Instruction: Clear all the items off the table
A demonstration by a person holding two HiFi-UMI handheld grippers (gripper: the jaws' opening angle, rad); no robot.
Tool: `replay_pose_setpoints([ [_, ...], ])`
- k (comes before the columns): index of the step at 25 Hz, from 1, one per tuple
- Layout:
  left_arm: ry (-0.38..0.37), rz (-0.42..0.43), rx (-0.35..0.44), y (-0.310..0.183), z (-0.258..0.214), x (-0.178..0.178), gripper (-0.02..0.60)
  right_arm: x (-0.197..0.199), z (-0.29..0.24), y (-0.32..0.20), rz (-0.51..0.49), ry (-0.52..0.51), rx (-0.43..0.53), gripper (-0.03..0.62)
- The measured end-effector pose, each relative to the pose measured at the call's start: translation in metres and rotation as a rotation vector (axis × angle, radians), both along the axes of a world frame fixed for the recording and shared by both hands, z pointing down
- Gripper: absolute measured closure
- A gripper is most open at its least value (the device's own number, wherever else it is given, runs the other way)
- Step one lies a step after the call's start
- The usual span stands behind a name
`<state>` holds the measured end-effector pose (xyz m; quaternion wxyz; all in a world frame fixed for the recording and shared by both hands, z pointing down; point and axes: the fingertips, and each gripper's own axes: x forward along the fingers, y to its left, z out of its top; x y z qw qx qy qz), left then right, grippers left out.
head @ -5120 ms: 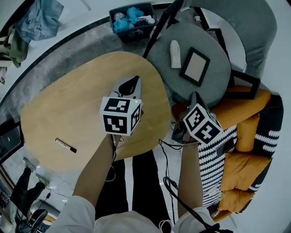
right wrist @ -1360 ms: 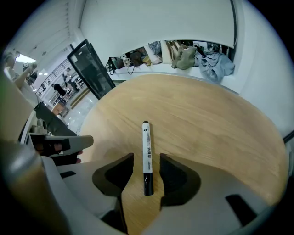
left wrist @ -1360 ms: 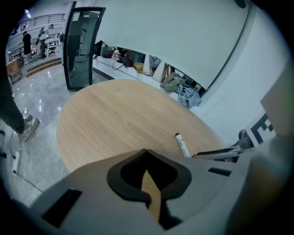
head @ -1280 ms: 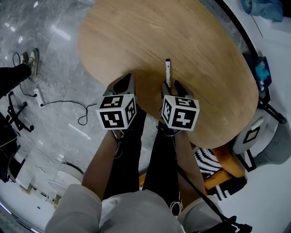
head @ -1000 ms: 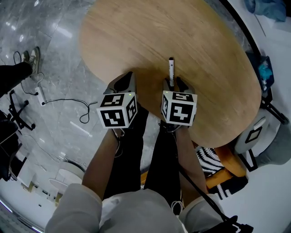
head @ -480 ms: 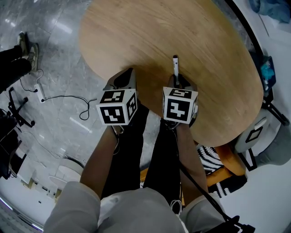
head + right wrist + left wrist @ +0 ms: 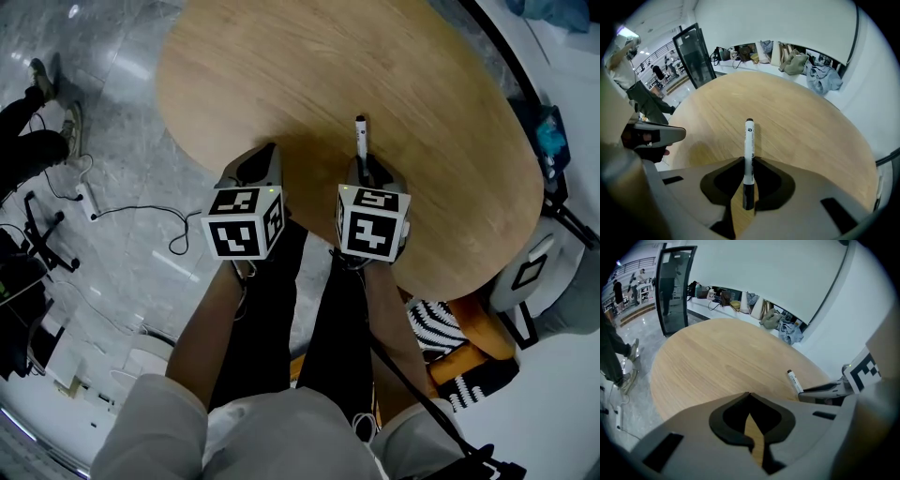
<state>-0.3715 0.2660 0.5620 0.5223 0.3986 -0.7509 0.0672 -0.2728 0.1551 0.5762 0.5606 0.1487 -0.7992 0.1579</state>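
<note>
At the near edge of the table (image 7: 309, 66), the left gripper (image 7: 749, 395) hovers with its jaws together, empty. Just right of it, the right gripper (image 7: 748, 161) has just been closing — it pinches the marker (image 7: 749, 138), which points away across the wood.

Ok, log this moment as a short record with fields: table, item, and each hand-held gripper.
surface: oval wooden table
item: white marker, the only item seen on it
right hand-held gripper: jaws have just been closing, now pressing the marker's sides
left hand-held gripper: jaws together, nothing between them
status: marker gripped, not yet carried off the table
</note>
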Motion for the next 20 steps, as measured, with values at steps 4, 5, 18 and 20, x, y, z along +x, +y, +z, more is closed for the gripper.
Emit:
replay_pose_setpoints([
  [4, -0.004, 0.029, 0.002, -0.013, -0.004, 0.009, 0.574, 0.014, -0.008, -0.014, 0.062, -0.020, -0.002, 0.513],
  [5, -0.005, 0.040, 0.004, -0.018, -0.005, 0.012, 0.574, 0.018, -0.010, -0.018, 0.079, -0.022, -0.001, 0.514],
  [18, -0.024, 0.260, 0.040, -0.109, -0.024, 0.092, 0.574, 0.120, -0.033, -0.085, 0.335, -0.045, 0.022, 0.513],
  [20, -0.026, 0.297, 0.042, -0.124, -0.026, 0.109, 0.574, 0.142, -0.036, -0.096, 0.379, -0.048, 0.025, 0.513],
])
